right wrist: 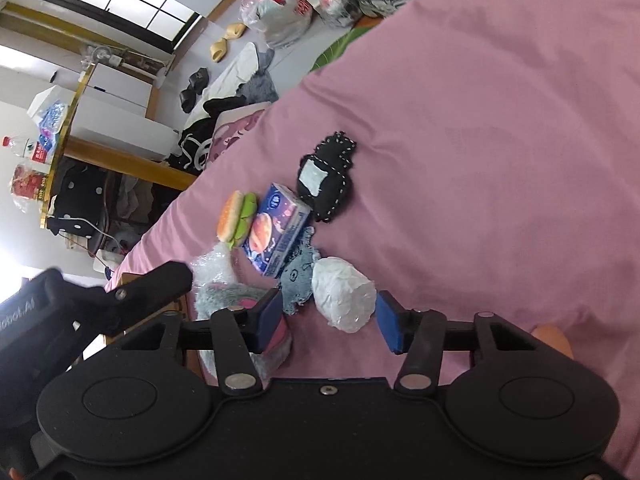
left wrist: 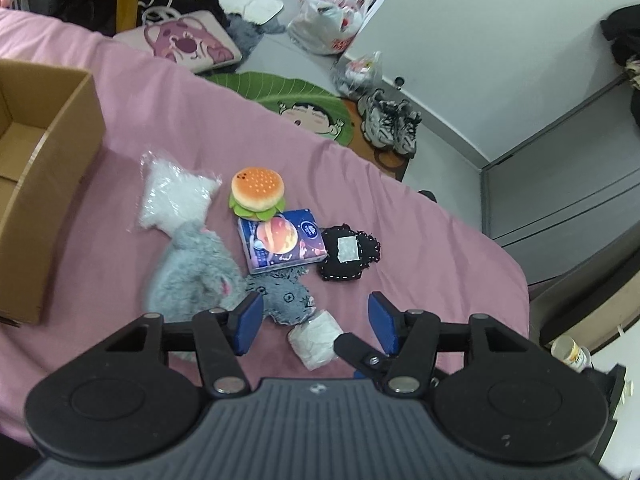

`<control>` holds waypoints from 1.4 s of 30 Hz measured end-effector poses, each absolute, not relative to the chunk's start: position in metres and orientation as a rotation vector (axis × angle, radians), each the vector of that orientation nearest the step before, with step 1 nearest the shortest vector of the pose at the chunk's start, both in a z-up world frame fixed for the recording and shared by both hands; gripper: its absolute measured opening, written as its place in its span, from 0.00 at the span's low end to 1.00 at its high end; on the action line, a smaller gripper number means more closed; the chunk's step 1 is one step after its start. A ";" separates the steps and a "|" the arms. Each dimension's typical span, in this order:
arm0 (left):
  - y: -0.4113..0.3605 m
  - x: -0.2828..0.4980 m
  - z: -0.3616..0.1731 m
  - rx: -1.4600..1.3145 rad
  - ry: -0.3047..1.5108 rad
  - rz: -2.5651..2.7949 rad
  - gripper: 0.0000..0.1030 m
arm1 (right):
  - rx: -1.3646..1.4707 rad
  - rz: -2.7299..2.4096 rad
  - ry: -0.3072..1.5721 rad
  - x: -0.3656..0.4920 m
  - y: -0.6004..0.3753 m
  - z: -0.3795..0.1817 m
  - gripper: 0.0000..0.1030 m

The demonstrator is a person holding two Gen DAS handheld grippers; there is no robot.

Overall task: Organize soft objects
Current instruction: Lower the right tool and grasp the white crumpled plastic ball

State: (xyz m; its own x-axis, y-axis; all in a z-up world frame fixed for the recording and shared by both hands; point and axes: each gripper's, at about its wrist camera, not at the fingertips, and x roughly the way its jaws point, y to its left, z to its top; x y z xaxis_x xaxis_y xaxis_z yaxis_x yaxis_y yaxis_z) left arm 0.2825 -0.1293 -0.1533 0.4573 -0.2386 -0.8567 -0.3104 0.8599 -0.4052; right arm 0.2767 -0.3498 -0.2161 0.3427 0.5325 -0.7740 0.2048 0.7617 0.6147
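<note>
Left claw [left wrist: 316, 322]: spread wide, nothing gripped, above white wrapped bundle [left wrist: 316, 338].
Right claw [right wrist: 326, 318]: likewise released, bundle between pads.
Soft objects: clustered on pink bedsheet [left wrist: 420, 240], beside brown cardboard box [left wrist: 52, 152].

Left wrist view: a wrapped roll [left wrist: 316, 338] lies on the bedsheet [left wrist: 420, 248] between the two fingers, just ahead of the near ends. A small flat plush [left wrist: 286, 298] touches it ahead, toward the left finger [left wrist: 248, 322]. A fluffy plush [left wrist: 192, 276] lies beyond the left finger. Ahead of centre sits a tissue pack [left wrist: 282, 246]; a burger plush [left wrist: 258, 192] overlaps its far edge, and a stitched pouch [left wrist: 348, 254] lies just beside it on the right. A bagged item [left wrist: 172, 196] lies ahead-left. A cardboard box [left wrist: 44, 184] stands far left.
</note>
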 end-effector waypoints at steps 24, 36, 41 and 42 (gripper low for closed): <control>-0.157 0.329 -0.227 -0.554 1.246 0.254 0.55 | 0.802 0.179 1.233 0.283 -0.377 -0.247 0.29; -0.171 0.334 -0.239 -0.477 1.259 0.342 0.41 | 0.825 0.131 1.239 0.286 -0.384 -0.249 0.34; -0.165 0.330 -0.236 -0.501 1.249 0.335 0.32 | 0.806 0.139 1.243 0.287 -0.381 -0.249 0.57; -0.162 0.329 -0.235 -0.513 1.244 0.331 0.31 | 0.805 0.145 1.244 0.288 -0.379 -0.250 0.57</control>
